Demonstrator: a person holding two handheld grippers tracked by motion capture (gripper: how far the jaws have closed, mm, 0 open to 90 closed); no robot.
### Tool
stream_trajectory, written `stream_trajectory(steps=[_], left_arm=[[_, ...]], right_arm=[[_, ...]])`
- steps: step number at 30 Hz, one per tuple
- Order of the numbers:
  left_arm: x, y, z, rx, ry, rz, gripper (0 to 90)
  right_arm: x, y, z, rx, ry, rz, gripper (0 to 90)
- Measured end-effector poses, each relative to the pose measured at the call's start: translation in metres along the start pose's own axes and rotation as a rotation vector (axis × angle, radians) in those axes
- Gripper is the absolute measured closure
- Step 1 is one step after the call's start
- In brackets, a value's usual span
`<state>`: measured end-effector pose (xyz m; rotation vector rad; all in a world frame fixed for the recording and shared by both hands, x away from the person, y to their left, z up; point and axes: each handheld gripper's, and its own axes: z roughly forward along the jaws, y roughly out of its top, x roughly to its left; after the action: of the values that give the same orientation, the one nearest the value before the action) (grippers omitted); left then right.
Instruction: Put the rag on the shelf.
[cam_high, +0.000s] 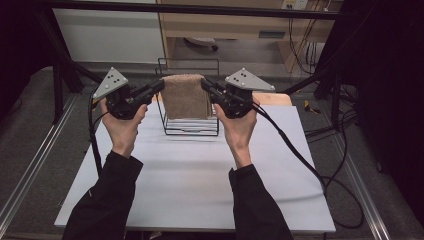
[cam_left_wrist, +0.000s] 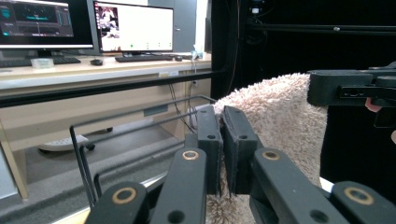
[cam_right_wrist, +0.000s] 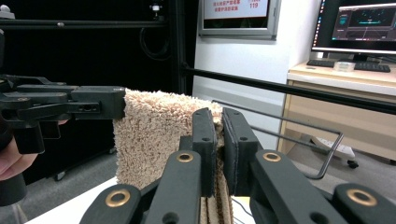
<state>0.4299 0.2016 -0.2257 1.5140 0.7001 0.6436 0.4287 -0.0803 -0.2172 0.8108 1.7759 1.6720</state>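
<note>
A folded beige towel (cam_high: 185, 96) hangs upright inside a black wire rack (cam_high: 192, 131) at the far middle of the white table (cam_high: 195, 175). My left gripper (cam_high: 161, 85) is shut on the towel's upper left edge. My right gripper (cam_high: 204, 84) is shut on its upper right edge. In the left gripper view the fluffy towel (cam_left_wrist: 275, 116) runs from between my jaws toward the other gripper (cam_left_wrist: 350, 88). In the right gripper view the towel (cam_right_wrist: 154, 135) is pinched between my jaws, and the other gripper (cam_right_wrist: 93, 103) holds its far corner.
The rack's tall wire back (cam_high: 189, 61) rises behind the towel. A cable (cam_high: 300, 155) trails from the right gripper over the table's right side. A wooden board (cam_high: 274, 98) lies at the far right corner. Desks with monitors (cam_left_wrist: 133, 25) stand beyond the table.
</note>
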Motion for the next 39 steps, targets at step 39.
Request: stream_trajectory(steps=[39], left_arm=[[0.032, 0.070, 0.035, -0.029, 0.027, 0.042, 85.9]], right_arm=[[-0.028, 0.059, 0.038, -0.092, -0.040, -0.006, 84.5]])
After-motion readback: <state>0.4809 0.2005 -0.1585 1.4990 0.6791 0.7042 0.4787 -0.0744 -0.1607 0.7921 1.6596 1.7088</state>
